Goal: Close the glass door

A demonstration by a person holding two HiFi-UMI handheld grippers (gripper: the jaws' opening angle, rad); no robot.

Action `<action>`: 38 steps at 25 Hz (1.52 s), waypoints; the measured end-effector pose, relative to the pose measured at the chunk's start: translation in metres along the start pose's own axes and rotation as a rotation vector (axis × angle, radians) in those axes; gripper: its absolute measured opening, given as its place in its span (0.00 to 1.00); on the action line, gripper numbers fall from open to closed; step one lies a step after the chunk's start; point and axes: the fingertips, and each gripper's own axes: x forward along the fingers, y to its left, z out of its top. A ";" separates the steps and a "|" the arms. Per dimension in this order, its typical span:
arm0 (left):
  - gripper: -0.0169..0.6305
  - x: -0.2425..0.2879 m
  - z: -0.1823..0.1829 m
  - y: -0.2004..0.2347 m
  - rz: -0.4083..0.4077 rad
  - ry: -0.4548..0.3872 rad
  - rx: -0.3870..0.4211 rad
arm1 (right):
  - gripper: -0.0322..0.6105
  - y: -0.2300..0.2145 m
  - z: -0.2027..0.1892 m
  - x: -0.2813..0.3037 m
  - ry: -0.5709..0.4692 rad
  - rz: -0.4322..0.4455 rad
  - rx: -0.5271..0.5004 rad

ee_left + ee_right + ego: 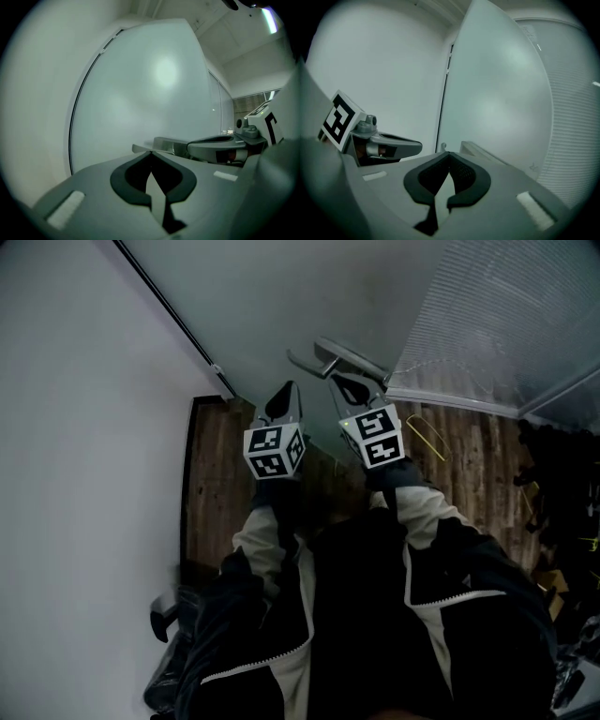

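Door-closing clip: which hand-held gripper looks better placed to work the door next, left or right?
Right, probably. The right hand-held gripper, jaws shut, has its tip close to the lever handle. The left hand-held gripper, also shut, points at the bare pane of the glass door, off to the side of the handle.

The place looks like an office interior, with a frosted glass door (309,296), plain white wall (84,427), ribbed glass partition (506,315) and wood-plank floor (220,493).
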 end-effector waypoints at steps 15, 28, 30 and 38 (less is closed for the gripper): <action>0.03 -0.020 -0.008 0.003 -0.025 0.007 -0.011 | 0.44 0.004 -0.035 0.048 0.426 -0.040 -1.170; 0.03 -0.015 -0.005 0.008 -0.019 0.009 -0.017 | 0.25 -0.010 -0.040 0.063 0.422 -0.077 -1.255; 0.03 -0.009 -0.005 0.003 -0.032 0.014 -0.011 | 0.26 -0.016 -0.040 0.064 0.426 -0.080 -1.255; 0.03 0.023 0.003 -0.012 -0.078 0.026 0.018 | 0.26 -0.057 -0.041 0.077 0.477 -0.079 -1.237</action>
